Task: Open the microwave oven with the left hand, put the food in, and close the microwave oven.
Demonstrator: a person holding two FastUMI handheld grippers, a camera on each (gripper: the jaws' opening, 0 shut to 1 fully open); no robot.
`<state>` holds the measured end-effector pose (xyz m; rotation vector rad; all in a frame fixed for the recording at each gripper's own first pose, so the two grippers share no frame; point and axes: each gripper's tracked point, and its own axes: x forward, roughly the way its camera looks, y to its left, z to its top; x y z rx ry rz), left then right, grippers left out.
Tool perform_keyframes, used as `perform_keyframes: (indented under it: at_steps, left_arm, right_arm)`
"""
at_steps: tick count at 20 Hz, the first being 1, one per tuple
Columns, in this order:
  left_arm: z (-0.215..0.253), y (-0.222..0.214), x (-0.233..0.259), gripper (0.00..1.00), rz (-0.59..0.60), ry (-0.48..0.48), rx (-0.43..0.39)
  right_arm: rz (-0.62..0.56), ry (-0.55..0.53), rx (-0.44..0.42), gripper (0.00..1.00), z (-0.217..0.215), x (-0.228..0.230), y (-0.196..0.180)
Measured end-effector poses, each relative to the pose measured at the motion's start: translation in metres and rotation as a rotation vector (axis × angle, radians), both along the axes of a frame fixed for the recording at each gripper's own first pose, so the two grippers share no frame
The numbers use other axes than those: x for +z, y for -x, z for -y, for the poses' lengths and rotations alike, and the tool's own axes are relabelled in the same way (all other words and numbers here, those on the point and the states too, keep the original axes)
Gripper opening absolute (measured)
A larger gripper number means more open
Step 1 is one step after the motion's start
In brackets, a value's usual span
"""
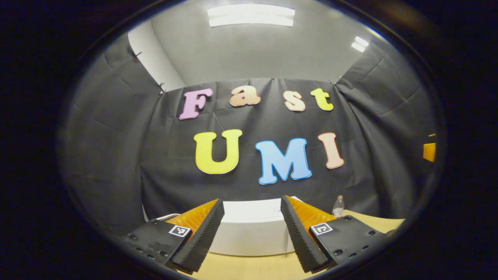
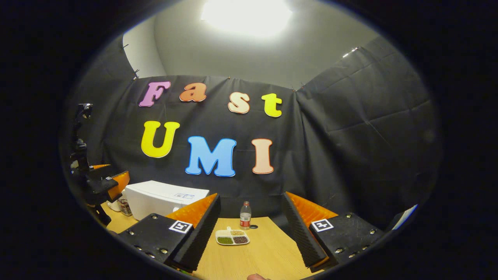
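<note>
the left gripper [image 1: 252,233] faces the white microwave [image 1: 249,229] dead ahead on the table [image 1: 249,268], jaws open and empty, nearer it than the open right gripper [image 2: 251,233], which looks at the food tray [image 2: 232,237].

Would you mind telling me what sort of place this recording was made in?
Most likely a small recording booth staged as a kitchen corner: black cloth walls hang around a wooden table that carries a white microwave oven, a compartment dish of food and a bottle.
</note>
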<state>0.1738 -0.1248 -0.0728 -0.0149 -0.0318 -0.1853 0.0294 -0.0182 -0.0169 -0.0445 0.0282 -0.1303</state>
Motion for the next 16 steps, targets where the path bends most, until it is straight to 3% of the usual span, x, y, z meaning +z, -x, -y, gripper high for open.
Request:
perform_keyframes:
  at_steps: [2, 4, 8, 14, 15, 16]
  left_arm:
    - [0.016, -0.029, -0.025, 0.93, -0.041, 0.004, -0.033]
    - [0.031, -0.054, -0.05, 0.99, -0.08, -0.003, -0.063]
    - [0.065, -0.092, -0.098, 0.96, -0.138, -0.025, -0.135]
    - [0.114, -0.112, -0.174, 0.94, -0.254, -0.055, -0.23]
    - [0.122, -0.112, -0.185, 0.99, -0.273, -0.056, -0.243]
    - [0.129, -0.113, -0.194, 0.96, -0.288, -0.055, -0.255]
  right_arm:
    - [-0.015, 0.008, -0.044, 0.95, 0.0, -0.002, -0.002]
    - [-0.038, 0.03, -0.088, 0.95, 0.003, -0.007, -0.004]
    - [-0.079, 0.064, -0.182, 0.95, 0.012, -0.013, 0.0]
    - [-0.155, 0.136, -0.276, 0.95, 0.021, -0.026, 0.011]
    - [-0.168, 0.14, -0.28, 0.95, 0.02, -0.027, 0.013]
    - [-0.177, 0.149, -0.291, 0.95, 0.021, -0.028, 0.015]
